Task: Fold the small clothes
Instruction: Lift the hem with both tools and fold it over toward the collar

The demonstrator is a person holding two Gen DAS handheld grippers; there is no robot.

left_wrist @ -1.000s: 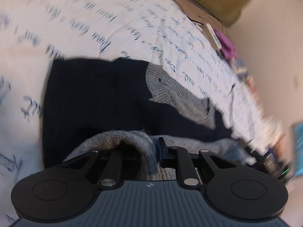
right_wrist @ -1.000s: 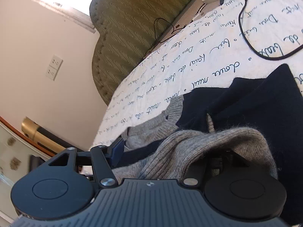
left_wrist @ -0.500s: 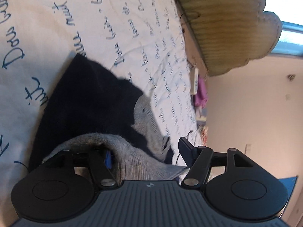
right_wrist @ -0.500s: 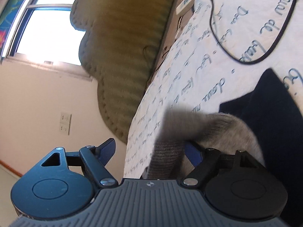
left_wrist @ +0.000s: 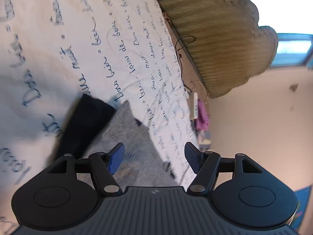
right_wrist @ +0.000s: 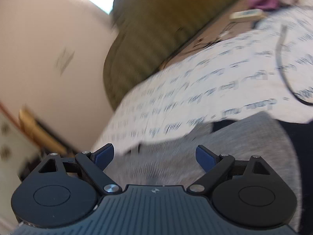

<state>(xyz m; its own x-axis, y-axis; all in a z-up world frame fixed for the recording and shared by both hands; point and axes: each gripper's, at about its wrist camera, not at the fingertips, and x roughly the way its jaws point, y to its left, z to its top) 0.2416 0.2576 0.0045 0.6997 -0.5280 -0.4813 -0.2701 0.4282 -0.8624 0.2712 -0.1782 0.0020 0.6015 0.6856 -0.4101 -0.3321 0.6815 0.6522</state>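
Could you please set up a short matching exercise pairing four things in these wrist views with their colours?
Things:
1. knitted garment panel
2. headboard
3. cable
4. small cloth beside the remote

Colours:
A. purple
B. olive green
C. grey
D. black

Pairs: 1-C, 2-B, 3-D, 4-A

Motion blur smears the bedspread lettering (right_wrist: 205,105) beyond reading.
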